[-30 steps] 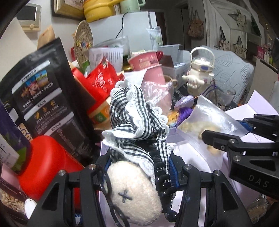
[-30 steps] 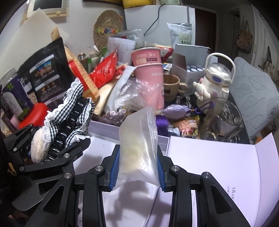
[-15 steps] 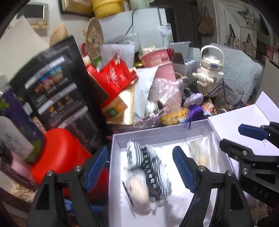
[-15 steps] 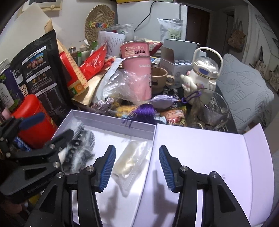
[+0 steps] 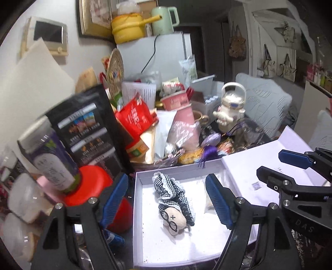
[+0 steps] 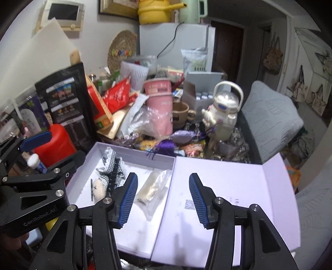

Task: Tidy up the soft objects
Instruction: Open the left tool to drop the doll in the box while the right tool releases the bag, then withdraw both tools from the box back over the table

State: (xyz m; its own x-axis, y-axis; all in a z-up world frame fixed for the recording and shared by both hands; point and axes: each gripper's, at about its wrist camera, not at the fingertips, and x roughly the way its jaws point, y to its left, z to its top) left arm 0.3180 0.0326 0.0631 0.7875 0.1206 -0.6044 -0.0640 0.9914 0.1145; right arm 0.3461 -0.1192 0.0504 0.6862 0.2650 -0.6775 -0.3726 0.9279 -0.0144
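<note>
White box (image 6: 132, 157) sits amid cluttered tabletop packets.

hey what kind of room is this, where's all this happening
Most likely a small lived-in home, a kitchen or dining corner. A white fridge carries a yellow pot, snack bags and a pink cup crowd the table, and a grey cushioned seat sits beside it.

Lived-in home, small and crowded. White fridge (image 6: 174, 41) against the wall carries a yellow pot (image 6: 154, 12) and pale green kettle (image 5: 165, 19); tote bags (image 5: 287, 67) hang on a white door. Snack bags (image 5: 134, 118), stacked pink cups (image 6: 160, 103) and a mug (image 6: 181, 114) cover the table beside a grey cushion (image 6: 271, 118).
</note>
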